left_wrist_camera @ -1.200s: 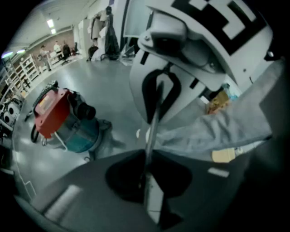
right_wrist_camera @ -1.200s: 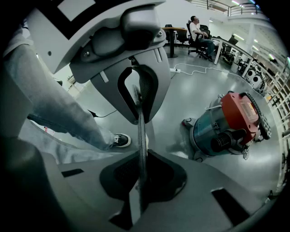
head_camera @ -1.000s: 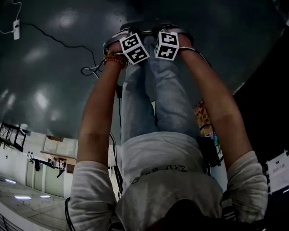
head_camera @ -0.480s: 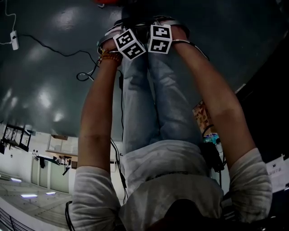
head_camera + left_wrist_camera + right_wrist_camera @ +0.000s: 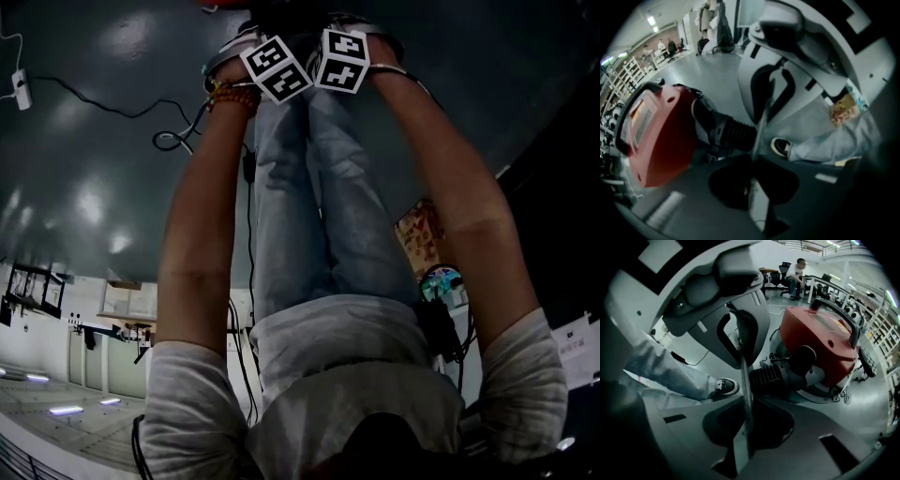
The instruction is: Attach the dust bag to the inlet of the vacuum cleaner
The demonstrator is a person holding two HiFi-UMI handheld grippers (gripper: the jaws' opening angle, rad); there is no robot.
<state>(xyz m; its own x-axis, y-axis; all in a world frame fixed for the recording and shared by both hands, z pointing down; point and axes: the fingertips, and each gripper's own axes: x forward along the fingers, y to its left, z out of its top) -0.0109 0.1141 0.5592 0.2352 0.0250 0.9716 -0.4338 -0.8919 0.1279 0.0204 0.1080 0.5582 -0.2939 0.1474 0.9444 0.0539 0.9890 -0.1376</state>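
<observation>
Jaws of left gripper (image 5: 754, 161) and right gripper (image 5: 746, 404) are both clenching 1 thin sheet, likely the dust bag (image 5: 744, 376), edge-on, long axis running 12 to 6. The vacuum cleaner (image 5: 820, 338) is sitting on the grey floor (image 5: 703, 79), its ribbed inlet (image 5: 780, 376) lying just beside the sheet, 2 o'clock from the right jaws and 10 from the left. Open hall.

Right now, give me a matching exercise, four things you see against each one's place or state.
1 red vacuum cleaner body
2 black ribbed hose
3 thin flat grey sheet
4 black-and-white shoe

A clamped by left gripper and right gripper
B below a blue jeans leg
C black carry handle on top
D runs into the red body

Pairs: 1-C, 2-D, 3-A, 4-B
</observation>
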